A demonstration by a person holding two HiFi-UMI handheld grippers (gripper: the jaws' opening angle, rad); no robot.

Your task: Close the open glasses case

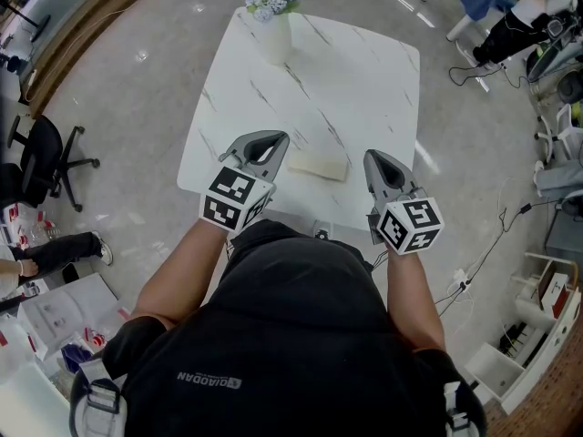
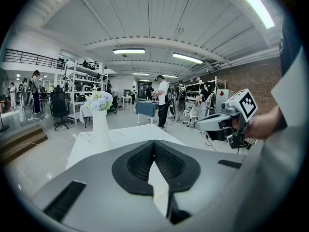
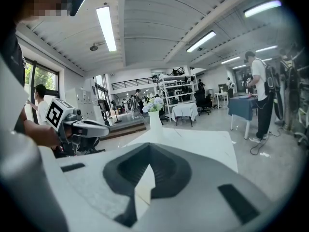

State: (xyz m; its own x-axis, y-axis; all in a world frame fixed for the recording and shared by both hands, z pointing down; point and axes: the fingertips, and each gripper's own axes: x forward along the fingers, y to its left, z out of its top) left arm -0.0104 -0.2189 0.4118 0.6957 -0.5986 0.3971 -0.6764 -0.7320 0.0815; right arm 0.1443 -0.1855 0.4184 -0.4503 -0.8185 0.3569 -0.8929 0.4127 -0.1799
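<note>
A cream glasses case lies flat on the white marble table near its front edge; I cannot tell whether its lid is up or down. My left gripper hovers just left of the case, jaws shut and empty. On the other side my right gripper is shut too, with nothing in it. In the left gripper view the left gripper has its pads meeting at the tip, and the right gripper shows opposite. In the right gripper view the right gripper is pressed together the same way.
A white vase with pale blue flowers stands at the table's far edge. A black office chair is on the floor to the left. Cables and shelving lie to the right. People stand by a blue table in the background.
</note>
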